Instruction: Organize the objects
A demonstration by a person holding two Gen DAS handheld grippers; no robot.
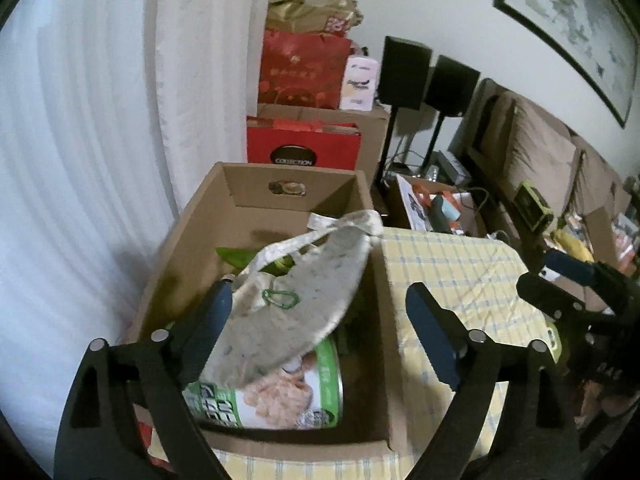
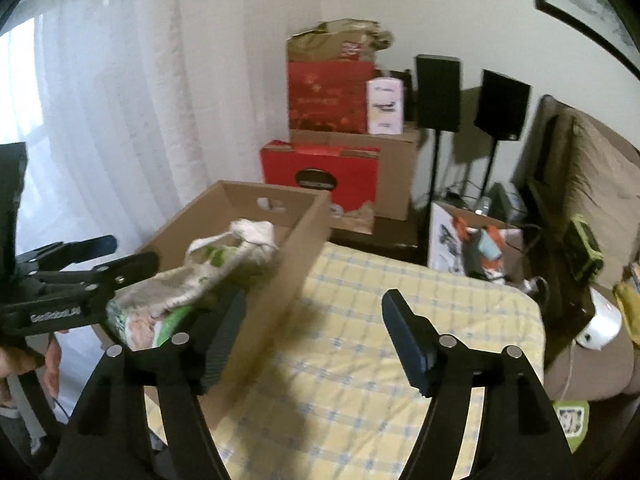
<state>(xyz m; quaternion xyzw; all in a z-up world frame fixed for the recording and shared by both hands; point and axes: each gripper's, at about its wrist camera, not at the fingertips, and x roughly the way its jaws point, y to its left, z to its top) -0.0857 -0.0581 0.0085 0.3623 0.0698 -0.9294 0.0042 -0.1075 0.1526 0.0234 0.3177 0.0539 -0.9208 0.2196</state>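
1. At the far left hangs a sheer white curtain point(image 1: 80, 140), running along the wall behind the scene.
2. The left gripper point(image 1: 320, 304) has its fingers spread wide with nothing pressed between them. It hangs over the near end of the open brown cardboard box point(image 1: 256, 184), and its left finger point(image 1: 216, 312) is just beside the bag. A hand point(image 2: 24, 360) holds it, seen at the left edge of the right wrist view.
3. The box stands on the table, which is covered by a yellow checked tablecloth point(image 1: 448, 264). The box's right wall runs along the bare cloth.
4. Inside the box lies a pale speckled fabric tote bag point(image 1: 304, 292) with its handles towards the far end. It drapes over a green-and-white printed food package point(image 1: 280, 396) at the near end of the box.
5. The right gripper point(image 2: 312, 332) also has its fingers wide apart and empty. Its left finger point(image 2: 220, 344) is at the box's right wall, and its right finger point(image 2: 408, 336) is above the bare tablecloth.
6. Behind the box, red gift bags and cardboard cartons point(image 1: 304, 92) are stacked against the wall.
7. Further right stand two black speakers on stands point(image 1: 404, 72).
8. At the far right is a brown upholstered sofa point(image 1: 536, 152) under a dark-framed picture point(image 1: 572, 20).
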